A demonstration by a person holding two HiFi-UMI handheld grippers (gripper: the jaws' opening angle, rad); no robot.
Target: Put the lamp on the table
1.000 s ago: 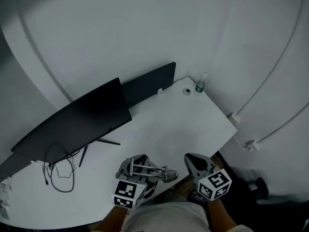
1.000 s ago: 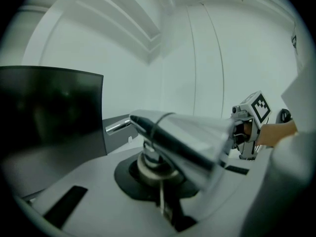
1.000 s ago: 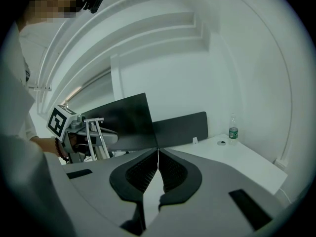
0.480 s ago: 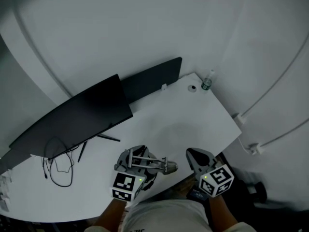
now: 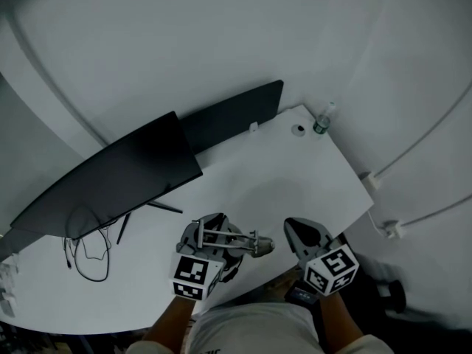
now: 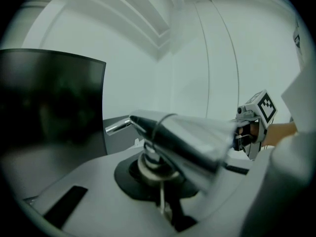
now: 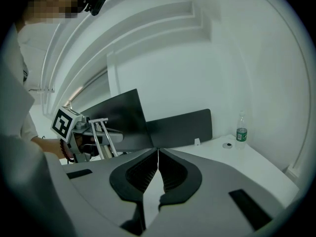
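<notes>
A chrome desk lamp [image 5: 249, 245] with a cone-shaped shade [image 6: 195, 143] hangs just above the front edge of the white table [image 5: 287, 183]. My left gripper [image 5: 212, 246] is shut on the lamp's thin metal frame, and the shade lies across its jaws in the left gripper view. In the right gripper view the lamp's upright rods [image 7: 104, 137] show at the left beside the left marker cube [image 7: 66, 123]. My right gripper [image 5: 304, 236] sits to the right of the lamp, over the same table edge. It [image 7: 158, 158] is shut with nothing between its pads.
A dark monitor [image 5: 110, 183] stands on the table's left half, with a dark panel [image 5: 236, 115] behind it. Loose cables [image 5: 88, 251] lie at the left. A plastic bottle [image 5: 322, 119] and a round grommet [image 5: 299, 130] sit at the far right corner. A white curved wall surrounds the table.
The head view has drifted a little, so the table sits slightly higher and further right in it. Both grippers and the lamp hold almost the same place over the front edge.
</notes>
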